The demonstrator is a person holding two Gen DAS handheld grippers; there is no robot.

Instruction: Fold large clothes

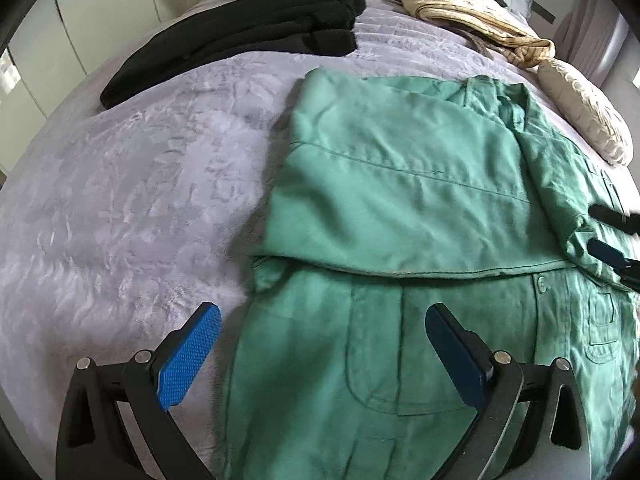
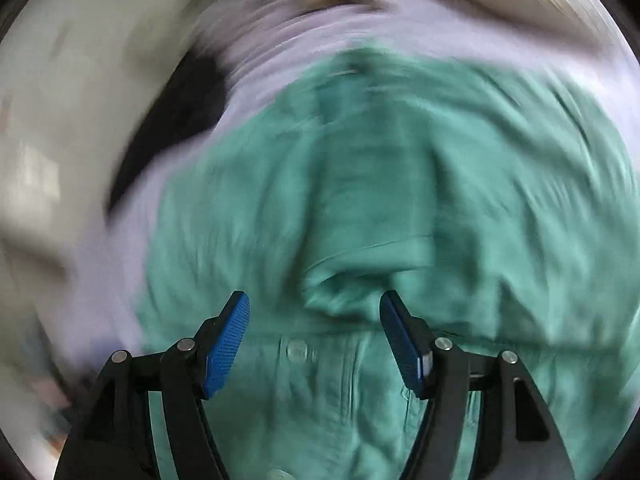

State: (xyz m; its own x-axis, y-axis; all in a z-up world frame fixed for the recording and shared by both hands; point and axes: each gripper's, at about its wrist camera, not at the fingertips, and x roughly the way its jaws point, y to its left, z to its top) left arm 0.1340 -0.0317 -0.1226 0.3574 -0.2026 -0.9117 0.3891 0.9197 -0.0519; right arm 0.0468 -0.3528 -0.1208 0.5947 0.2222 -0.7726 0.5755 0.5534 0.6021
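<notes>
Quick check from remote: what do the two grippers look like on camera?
The left gripper and right gripper look alike: black angular finger frames with round silver pivot pins, each finger tipped by a long blue pad with a fine dotted grip texture. No cables, markings or sleeves visible.

A bed with a grey plush blanket (image 1: 120, 184) stands beside pale wardrobe doors (image 1: 44, 44)

Shirt (image 1: 400, 208) lies on the bed (image 1: 140, 200), partly folded over itself; dark garment (image 1: 256, 28) behind-left, cushion (image 1: 584, 116) behind-right.
</notes>
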